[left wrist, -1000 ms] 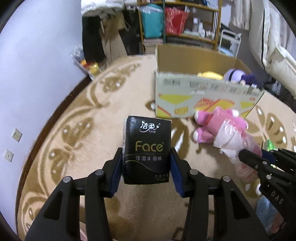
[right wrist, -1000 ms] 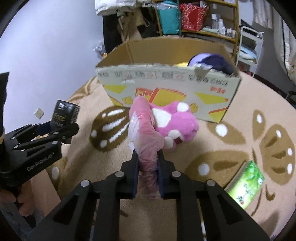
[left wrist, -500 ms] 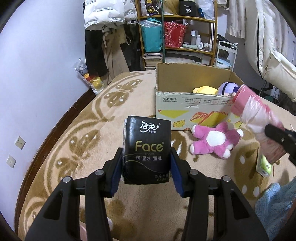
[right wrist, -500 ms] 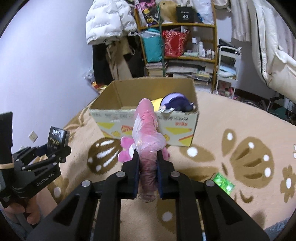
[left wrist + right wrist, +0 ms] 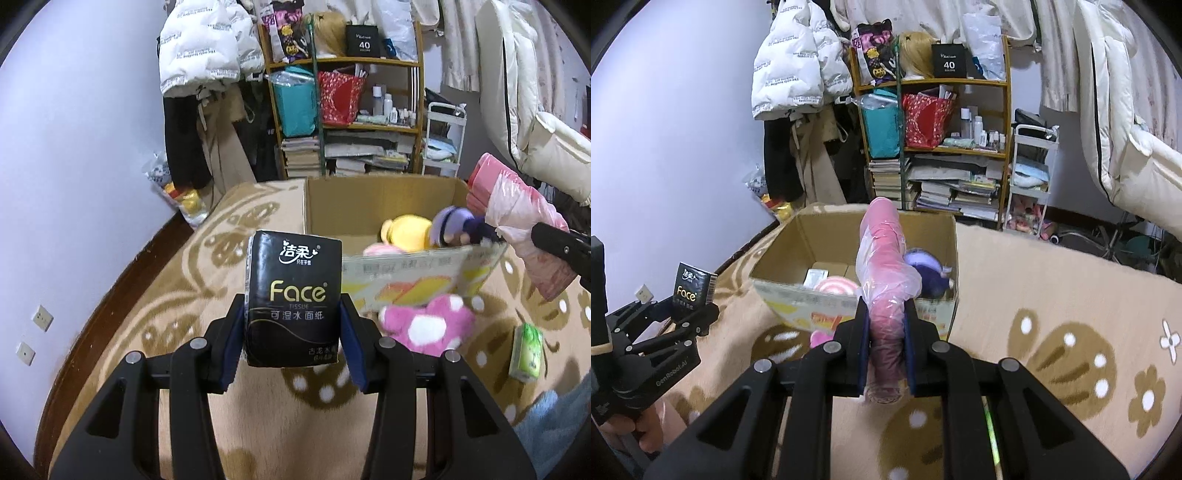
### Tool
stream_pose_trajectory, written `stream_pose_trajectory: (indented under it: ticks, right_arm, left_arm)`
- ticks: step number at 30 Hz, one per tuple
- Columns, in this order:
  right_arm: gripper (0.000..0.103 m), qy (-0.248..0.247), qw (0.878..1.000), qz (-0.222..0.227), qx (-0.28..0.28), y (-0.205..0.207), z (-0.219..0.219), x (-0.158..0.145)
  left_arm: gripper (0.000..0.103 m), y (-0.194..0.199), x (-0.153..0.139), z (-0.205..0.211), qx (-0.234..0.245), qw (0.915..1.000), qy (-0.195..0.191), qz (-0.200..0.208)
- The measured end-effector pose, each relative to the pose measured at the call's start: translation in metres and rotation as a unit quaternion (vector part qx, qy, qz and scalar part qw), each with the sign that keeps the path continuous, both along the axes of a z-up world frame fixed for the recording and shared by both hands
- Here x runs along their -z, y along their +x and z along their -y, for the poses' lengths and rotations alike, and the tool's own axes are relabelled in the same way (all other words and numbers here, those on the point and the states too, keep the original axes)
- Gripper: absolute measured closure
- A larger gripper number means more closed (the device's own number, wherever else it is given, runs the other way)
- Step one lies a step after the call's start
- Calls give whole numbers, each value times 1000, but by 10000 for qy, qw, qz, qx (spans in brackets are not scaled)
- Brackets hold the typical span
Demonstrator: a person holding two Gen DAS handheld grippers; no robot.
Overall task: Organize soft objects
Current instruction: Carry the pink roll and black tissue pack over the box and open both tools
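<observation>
Sitting in cardboard box [image 5: 380, 195]: plush toys [image 5: 406, 229].

Two wrist cameras, both looking down along my grippers toward the box.

I'm seeing the cardboard box [image 5: 380, 199] from its left in the left view and nearer, head-on in the right view [image 5: 849, 236]; both are also catching the shelf [image 5: 343, 122] and rug [image 5: 1052, 280].

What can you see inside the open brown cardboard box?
Inside the cardboard box: a yellow plush, a purple plush, a pink-and-white round toy. The front wall and pink wrapped bundle hide the rest.
</observation>
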State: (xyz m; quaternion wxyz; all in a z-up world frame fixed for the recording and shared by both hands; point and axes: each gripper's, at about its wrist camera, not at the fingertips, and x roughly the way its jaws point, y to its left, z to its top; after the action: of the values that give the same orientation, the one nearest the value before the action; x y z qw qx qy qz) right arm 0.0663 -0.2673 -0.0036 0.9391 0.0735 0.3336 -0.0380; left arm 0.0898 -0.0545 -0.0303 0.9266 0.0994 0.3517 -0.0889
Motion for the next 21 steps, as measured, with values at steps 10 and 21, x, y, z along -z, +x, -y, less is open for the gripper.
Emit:
stream_pose_trajectory:
  ticks: [10, 21]
  right_arm:
    - [87, -320, 9993, 206, -30, 41, 8, -18]
    - [87, -375, 9991, 152, -118, 78, 6, -19]
  left_arm:
    - [57, 47, -27, 21, 120, 9988, 57, 481]
    - [57, 86, -28, 45, 207, 9980, 102, 582]
